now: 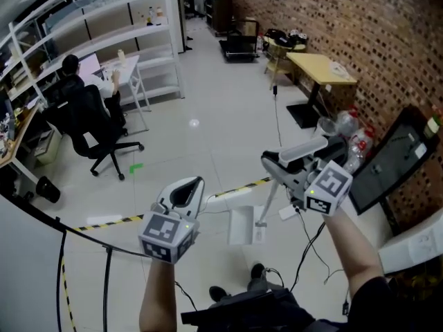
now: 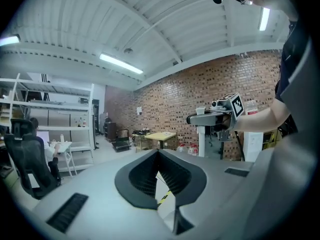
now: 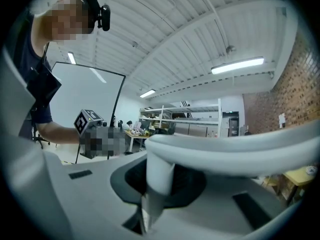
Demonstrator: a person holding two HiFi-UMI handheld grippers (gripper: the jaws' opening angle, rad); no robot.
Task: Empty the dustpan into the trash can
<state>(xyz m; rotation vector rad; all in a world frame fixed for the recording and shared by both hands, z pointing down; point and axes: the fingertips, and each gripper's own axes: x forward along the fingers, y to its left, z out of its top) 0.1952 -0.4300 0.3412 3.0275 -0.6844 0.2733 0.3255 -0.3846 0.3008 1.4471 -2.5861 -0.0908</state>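
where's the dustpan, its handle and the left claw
dustpan (image 1: 239, 227), head view, on the flat white pan
dustpan handle (image 3: 159, 176), right gripper view, on the upright white shaft
left claw (image 2: 159, 153), left gripper view, where the tips meet

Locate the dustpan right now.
Head view, lower centre: the dustpan hangs from the right tool, which is clamped on its pole. Its pan shows just below the yellow-black floor tape.
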